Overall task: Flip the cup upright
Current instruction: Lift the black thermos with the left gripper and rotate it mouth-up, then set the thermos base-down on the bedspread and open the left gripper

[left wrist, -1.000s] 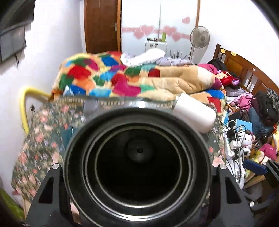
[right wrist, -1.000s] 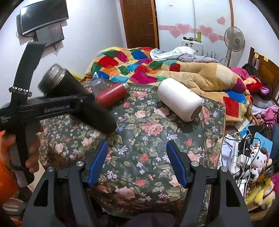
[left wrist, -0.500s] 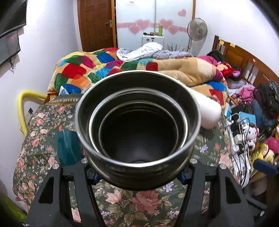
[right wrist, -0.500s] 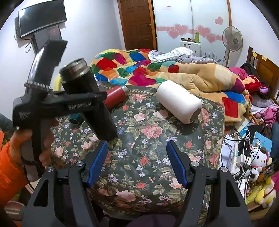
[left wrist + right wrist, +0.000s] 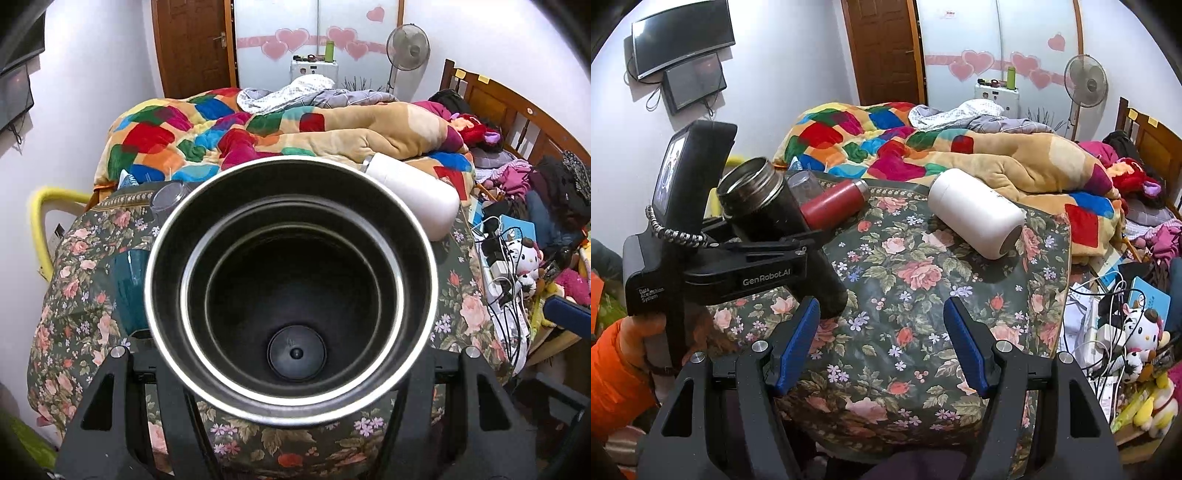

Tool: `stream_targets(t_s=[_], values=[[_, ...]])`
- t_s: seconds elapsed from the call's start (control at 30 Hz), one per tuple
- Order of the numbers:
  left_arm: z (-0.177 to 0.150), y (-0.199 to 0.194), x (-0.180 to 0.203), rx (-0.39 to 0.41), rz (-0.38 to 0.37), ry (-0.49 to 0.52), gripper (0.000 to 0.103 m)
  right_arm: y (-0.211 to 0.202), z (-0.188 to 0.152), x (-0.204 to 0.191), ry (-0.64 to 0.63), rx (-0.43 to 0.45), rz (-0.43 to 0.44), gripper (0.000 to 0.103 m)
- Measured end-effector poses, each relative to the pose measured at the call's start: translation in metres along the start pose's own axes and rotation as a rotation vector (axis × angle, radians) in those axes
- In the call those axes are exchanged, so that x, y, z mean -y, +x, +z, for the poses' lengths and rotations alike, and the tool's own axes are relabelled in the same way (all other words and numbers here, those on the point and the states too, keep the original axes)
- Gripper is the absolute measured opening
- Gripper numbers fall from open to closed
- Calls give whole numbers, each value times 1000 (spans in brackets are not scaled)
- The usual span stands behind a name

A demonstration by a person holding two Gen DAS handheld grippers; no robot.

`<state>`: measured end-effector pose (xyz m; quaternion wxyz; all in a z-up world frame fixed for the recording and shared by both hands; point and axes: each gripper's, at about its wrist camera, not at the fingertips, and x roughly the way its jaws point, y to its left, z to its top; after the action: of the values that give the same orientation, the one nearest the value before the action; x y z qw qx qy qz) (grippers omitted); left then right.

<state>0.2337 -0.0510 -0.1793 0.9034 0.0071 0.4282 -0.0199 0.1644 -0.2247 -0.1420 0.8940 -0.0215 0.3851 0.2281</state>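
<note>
The left gripper [image 5: 798, 258] is clamped on the black cup [image 5: 775, 221], taking it around the middle of the body, and carries it above the near left corner of the table [image 5: 923, 295], tilted with the open mouth up and away from the table and the base just over the floral cloth. In the left wrist view the cup [image 5: 291, 288] fills the frame mouth-on: a bright steel rim, stepped rings inside, a dark interior with a small round disc at the bottom. It looks like an insulated metal flask, so I judge it stiff, fairly heavy for its bulk and smooth-sided, liable to slip or swing if held lightly; the mid-body hold seems right, since it keeps the weight close to the fingers during the turn. The right gripper [image 5: 882, 343] hangs wide open over the near edge of the table, its blue pads holding nothing. Farther out, a red flask [image 5: 834, 206] lies on its side toward the far left corner beside a clear cup [image 5: 801, 184], a teal cup [image 5: 129, 284] sits at the left edge, and a white bottle [image 5: 975, 214] lies on its side near the far right corner.
</note>
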Motion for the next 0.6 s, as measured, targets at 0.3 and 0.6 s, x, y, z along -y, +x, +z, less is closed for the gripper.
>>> stream_targets(t_s=[0.3,0.6], values=[[-8,-70,0,104,-26,49,68,-38,7,-14,-7,83,-4,66],[-17,-211,-27,462,-23,-13,76,-116,23,-38,6,325,-14,66]])
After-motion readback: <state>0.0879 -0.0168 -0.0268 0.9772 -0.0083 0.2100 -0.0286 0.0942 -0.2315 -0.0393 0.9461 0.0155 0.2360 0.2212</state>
